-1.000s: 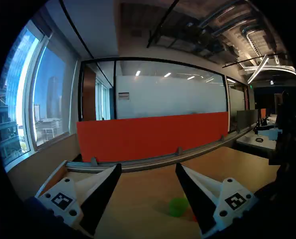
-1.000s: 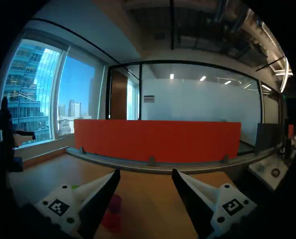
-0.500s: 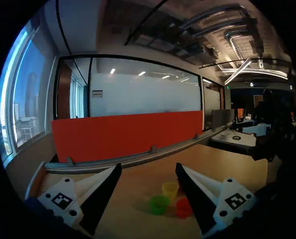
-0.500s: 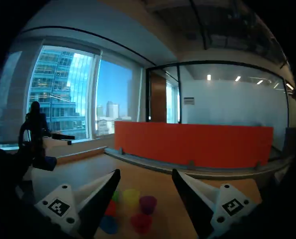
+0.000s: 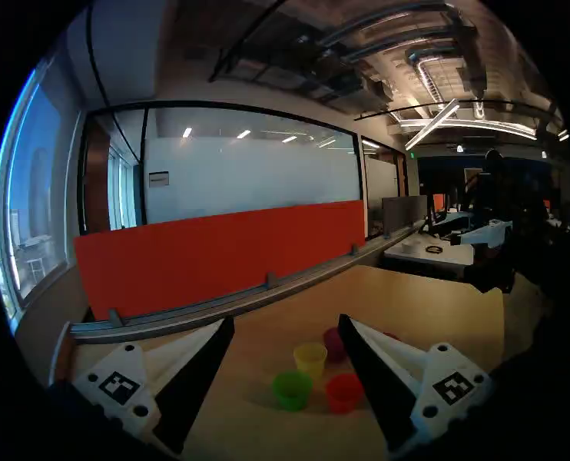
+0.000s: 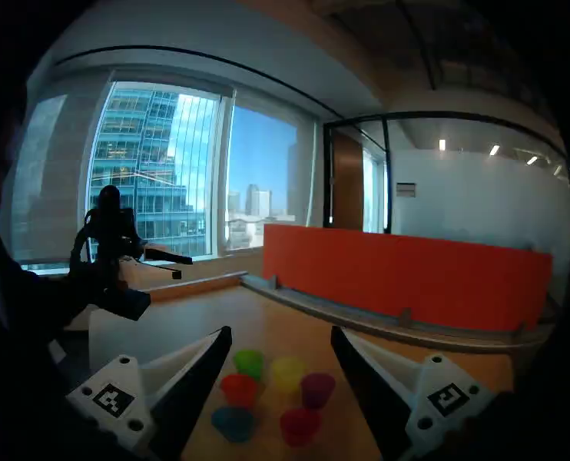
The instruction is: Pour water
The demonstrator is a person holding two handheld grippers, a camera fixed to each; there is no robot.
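**Both grippers above a cluster of small coloured cups, before any grasp.** The left gripper (image 5: 285,321) and the right gripper (image 6: 281,330) each have their jaws spread wide with nothing between them. The task's things stand on the wooden bench (image 5: 439,300), in front of the orange partition (image 5: 223,253).

In the right gripper view six cups stand upright. A green cup (image 6: 248,361), a yellow cup (image 6: 287,372) and a purple cup (image 6: 317,388) form the farther row. An orange cup (image 6: 240,388), a blue cup (image 6: 233,422) and a red cup (image 6: 299,425) stand nearer. They stand just beside one another; whether any touch cannot be told. In the left gripper view the cluster lies low in the gap of the open jaws. Whether any cup holds water cannot be told.

**Handling (judgement).** The cups look like thin, smooth plastic, so they are probably light, easily tipped and apt to flex if squeezed hard. A filled one would be heavier and would spill if jolted. The wall at about mid-height, taken across its full width, seems the best hold; the rim would likely buckle. The close spacing leaves little room for a jaw between neighbours. A cup at the edge of the cluster, such as the blue or the red, therefore looks easiest to reach.
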